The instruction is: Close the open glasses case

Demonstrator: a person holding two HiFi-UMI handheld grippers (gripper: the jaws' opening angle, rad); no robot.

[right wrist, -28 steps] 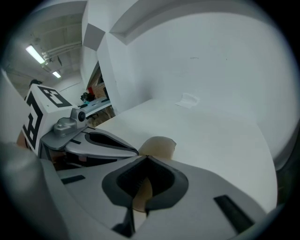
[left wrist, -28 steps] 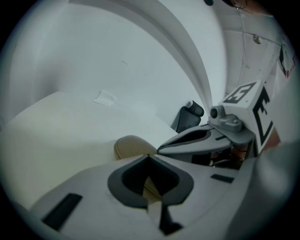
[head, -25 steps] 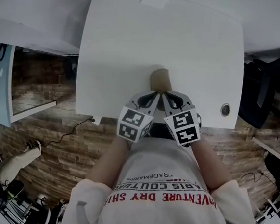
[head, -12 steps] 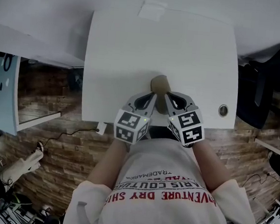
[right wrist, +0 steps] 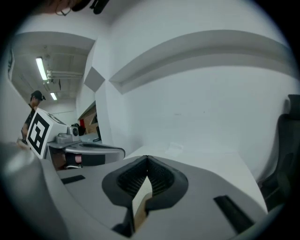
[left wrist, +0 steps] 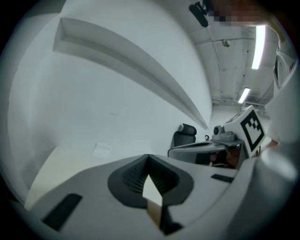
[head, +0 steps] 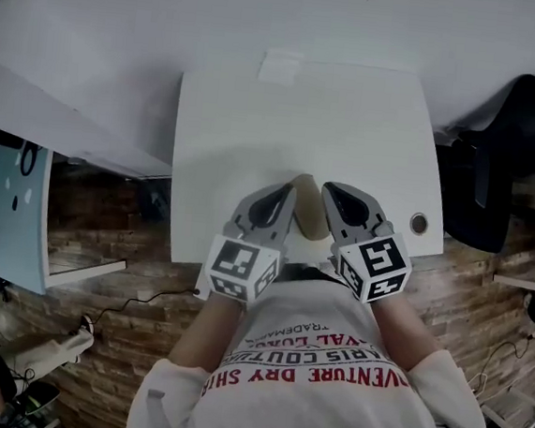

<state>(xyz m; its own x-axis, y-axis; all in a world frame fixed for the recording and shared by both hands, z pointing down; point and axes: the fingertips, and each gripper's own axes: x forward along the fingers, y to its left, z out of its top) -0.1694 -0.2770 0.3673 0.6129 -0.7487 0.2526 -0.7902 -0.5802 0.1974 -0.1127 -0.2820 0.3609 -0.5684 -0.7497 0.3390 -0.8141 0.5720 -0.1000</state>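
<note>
The tan glasses case [head: 307, 217] lies on the white table [head: 256, 141] near its front edge; I cannot tell from here whether its lid is up or down. My left gripper [head: 287, 191] sits just left of the case and my right gripper [head: 332, 188] just right of it, flanking it. In the left gripper view the left gripper [left wrist: 149, 157] has its jaws meeting at the tips with nothing between them. The right gripper [right wrist: 147, 159] looks the same in its own view. A tan sliver [left wrist: 154, 213] shows low behind each pair of jaws.
A pale paper label [head: 282, 67] lies at the table's far edge. A round cable hole [head: 418, 222] is at the front right. A black chair with dark cloth [head: 508, 156] stands to the right, and a light blue panel [head: 4, 211] to the left. A white wall is beyond.
The two grippers have drawn apart and now sit on either side of the case, which earlier lay just past their tips. The head view has tilted up.
</note>
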